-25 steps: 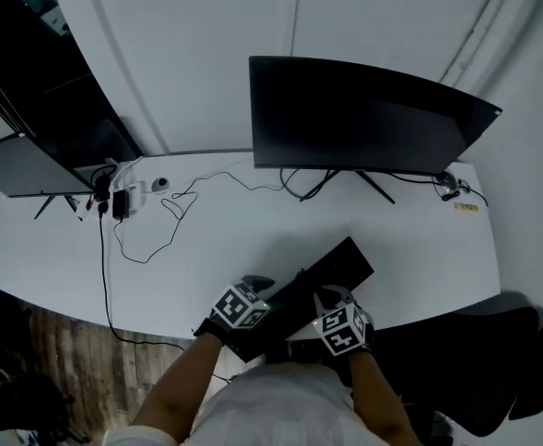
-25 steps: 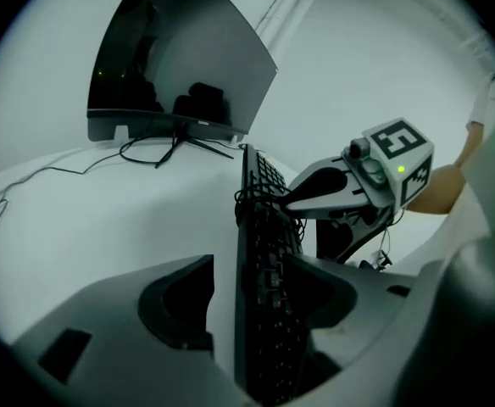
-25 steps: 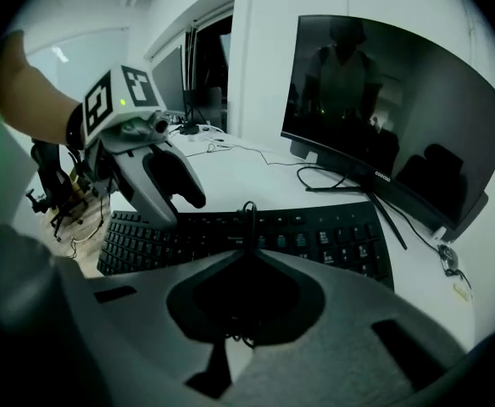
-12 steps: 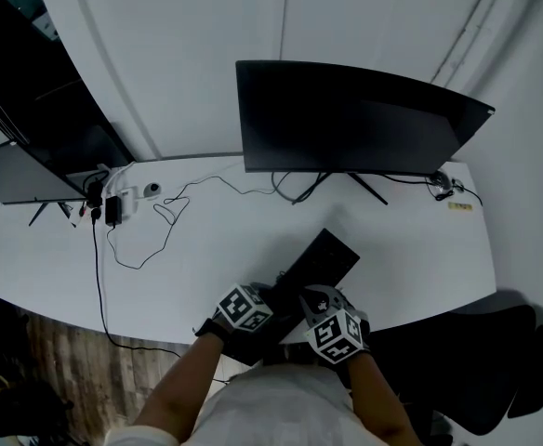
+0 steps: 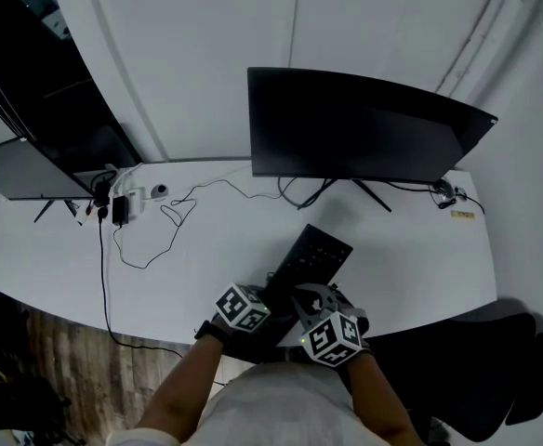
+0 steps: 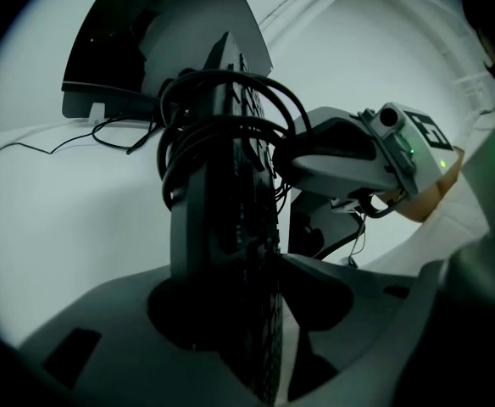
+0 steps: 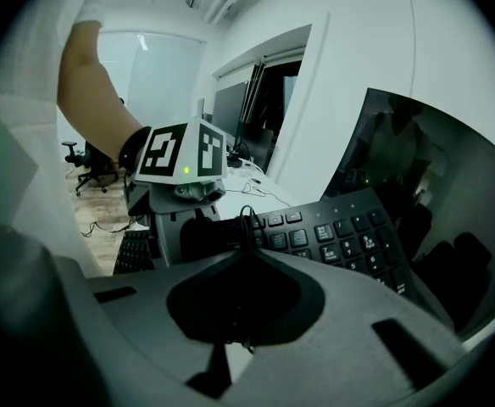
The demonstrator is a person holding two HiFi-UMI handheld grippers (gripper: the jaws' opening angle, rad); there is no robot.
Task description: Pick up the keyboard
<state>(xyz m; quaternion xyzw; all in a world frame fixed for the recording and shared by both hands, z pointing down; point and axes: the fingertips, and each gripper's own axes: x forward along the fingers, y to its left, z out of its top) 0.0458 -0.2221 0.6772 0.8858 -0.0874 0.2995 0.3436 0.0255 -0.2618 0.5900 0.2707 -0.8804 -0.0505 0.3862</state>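
A broad white desk [image 5: 420,249] with a smooth, curved front edge carries a wide, curved black monitor [image 5: 364,124] on thin splayed legs. In front of it is the keyboard [image 5: 311,254], a flat black slab with low matte keys. It is raised at the desk's near edge in front of the person, with its far end tipped toward the screen. A second ago it lay slanted toward the right and looked longer; now it points more directly at the monitor and looks shorter, with its key rows catching the light.

The left gripper [image 6: 229,263] has the keyboard standing on edge between its grey moulded jaws. They have just been closing, and both tips now bear against the board's sides. The head view shows this gripper in much the same spot as before.

The right gripper [image 7: 246,246] has its jaws drawn tight together, with a thin strand of the cable [image 6: 173,151] pinched at their tips. The cable is glossy and black, wound in loose loops around the keyboard's body.

Thin dark wires [image 5: 151,240] trail in curls over the desk's left side.
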